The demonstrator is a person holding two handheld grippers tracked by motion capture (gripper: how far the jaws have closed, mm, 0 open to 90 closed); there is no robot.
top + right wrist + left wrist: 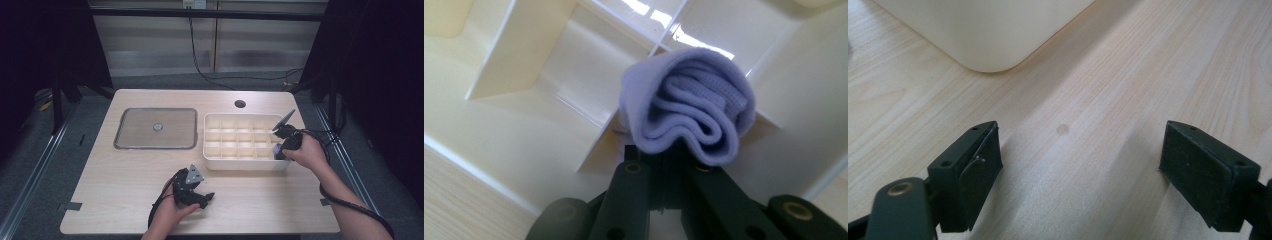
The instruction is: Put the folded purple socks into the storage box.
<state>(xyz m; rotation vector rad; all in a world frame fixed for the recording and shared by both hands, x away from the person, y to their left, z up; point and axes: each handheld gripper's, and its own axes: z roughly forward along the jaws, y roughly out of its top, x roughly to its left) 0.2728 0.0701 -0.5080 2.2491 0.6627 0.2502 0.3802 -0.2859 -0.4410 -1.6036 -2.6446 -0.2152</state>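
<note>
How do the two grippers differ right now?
The left gripper has its jaws wide open with nothing between them; the right gripper is shut on a rolled lilac sock. The left is over bare table; the right is over the organizer. Both have black jaws.

Right gripper fingers pinch rolled sock, sock just ahead of fingertips, above divider crossing of compartment tray, near-right corner cells. Left gripper on surface, fingers apart, bare surface between them; tray corner ahead-left of fingers. Flat lid left of tray, well apart from both grippers.
</note>
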